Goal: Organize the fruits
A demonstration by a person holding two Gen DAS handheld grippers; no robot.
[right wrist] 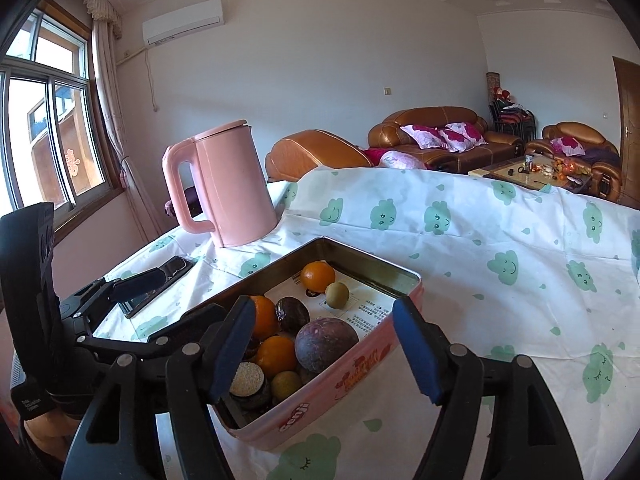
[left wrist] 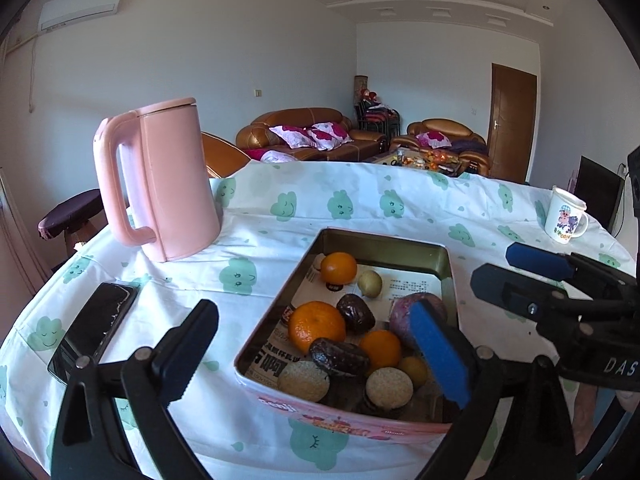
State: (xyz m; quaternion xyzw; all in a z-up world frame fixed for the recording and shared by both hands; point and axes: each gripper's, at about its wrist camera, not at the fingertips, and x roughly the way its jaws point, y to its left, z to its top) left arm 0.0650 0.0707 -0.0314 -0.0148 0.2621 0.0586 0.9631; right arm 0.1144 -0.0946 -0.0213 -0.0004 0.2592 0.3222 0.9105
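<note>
A pink rectangular tin (left wrist: 344, 426) (right wrist: 320, 404) sits on the table and holds several fruits and snacks: oranges (left wrist: 316, 326) (right wrist: 318, 276), a purple passion fruit (right wrist: 326, 344) (left wrist: 400, 310), a small green fruit (left wrist: 369, 283) (right wrist: 337, 295), dark brown pieces (left wrist: 355, 313) and round sesame cakes (left wrist: 389, 387). My left gripper (left wrist: 316, 352) is open and empty, its fingers either side of the tin's near end. My right gripper (right wrist: 324, 354) is open and empty, spanning the tin's near corner; it also shows in the left wrist view (left wrist: 520, 276).
A pink kettle (left wrist: 160, 184) (right wrist: 226, 188) stands at the back left. A black phone (left wrist: 94, 330) (right wrist: 160, 286) lies left of the tin. A white mug (left wrist: 564, 216) stands at the far right. The cloud-print tablecloth (right wrist: 500, 264) covers the round table.
</note>
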